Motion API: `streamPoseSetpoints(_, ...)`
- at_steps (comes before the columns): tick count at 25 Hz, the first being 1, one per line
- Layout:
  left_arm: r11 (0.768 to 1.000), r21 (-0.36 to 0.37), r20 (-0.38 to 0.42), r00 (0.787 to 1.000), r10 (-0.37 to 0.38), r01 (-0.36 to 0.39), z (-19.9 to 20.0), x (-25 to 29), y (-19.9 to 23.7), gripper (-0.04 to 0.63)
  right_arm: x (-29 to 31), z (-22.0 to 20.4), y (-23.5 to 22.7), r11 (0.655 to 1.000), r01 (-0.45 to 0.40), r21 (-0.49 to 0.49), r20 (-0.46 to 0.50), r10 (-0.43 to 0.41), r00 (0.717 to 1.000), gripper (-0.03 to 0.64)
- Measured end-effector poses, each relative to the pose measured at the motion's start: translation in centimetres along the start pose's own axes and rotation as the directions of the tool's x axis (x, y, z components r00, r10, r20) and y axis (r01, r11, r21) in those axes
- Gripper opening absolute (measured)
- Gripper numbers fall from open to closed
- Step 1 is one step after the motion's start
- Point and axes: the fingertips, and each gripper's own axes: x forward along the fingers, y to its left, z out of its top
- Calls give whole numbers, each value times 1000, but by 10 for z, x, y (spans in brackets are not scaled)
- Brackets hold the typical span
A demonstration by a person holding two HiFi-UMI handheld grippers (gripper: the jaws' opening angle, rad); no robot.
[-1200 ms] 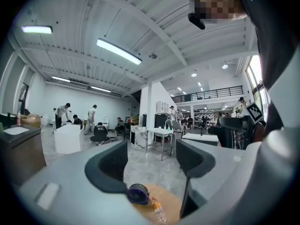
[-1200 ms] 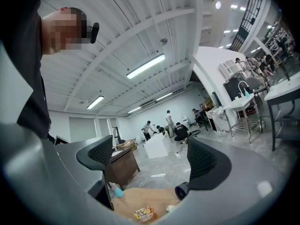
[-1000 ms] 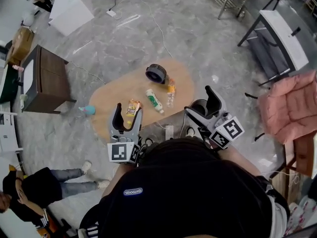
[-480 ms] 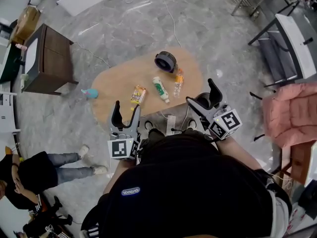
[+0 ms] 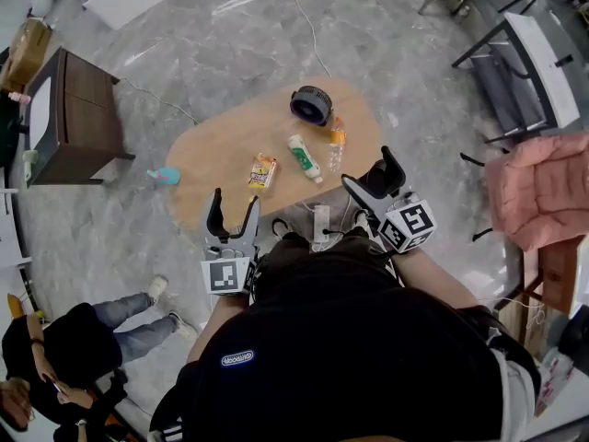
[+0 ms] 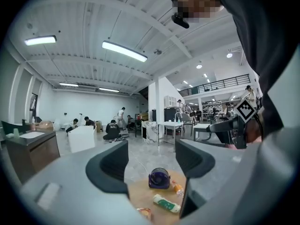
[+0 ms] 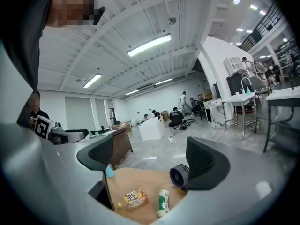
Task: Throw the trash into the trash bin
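yellow snack packet (image 5: 262,170), green-and-white tube (image 5: 304,157), small clear bottle (image 5: 337,143) all lying on the oval wooden table (image 5: 221,145), dark round fan (image 5: 311,105) at their 12 o'clock, left gripper (image 5: 234,201) at 8, right gripper (image 5: 370,168) at 3, both with jaws wide apart, holding nothing

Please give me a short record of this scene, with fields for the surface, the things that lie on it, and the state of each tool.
surface: low oval wooden table
on it: dark round fan, clear bottle, white and green tube, snack packet
left tool: open, holds nothing
right tool: open, holds nothing
task state: no trash picked up yet
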Motion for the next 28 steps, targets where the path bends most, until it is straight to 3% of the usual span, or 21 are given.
streamPoseSetpoints(11, 998, 27, -12, 998, -54, 54, -42, 22, 36, 322, 43, -31, 43, 992, -25, -124, -49, 19, 999, 497)
streamPoseSetpoints(16, 998, 6, -24, 997, -67, 67, -53, 29, 41, 322, 46, -43, 38, 988, 9, -153, -103, -25, 994, 496)
streamPoseSetpoints(20, 995, 16, -47, 994, -95, 95, -72, 35, 38, 316, 42, -46, 27, 990, 35, -138, -92, -48, 995, 497)
streamPoseSetpoints(24, 998, 6, -86, 994, -67, 68, -87, 43, 26, 314, 38, -66, 0, 995, 32, -98, -115, -44, 992, 495)
streamPoseSetpoints(28, 1000, 8, -119, 993, 14, -13, -97, 55, 10, 308, 37, -89, -31, 998, -3, -56, -162, -6, 987, 492)
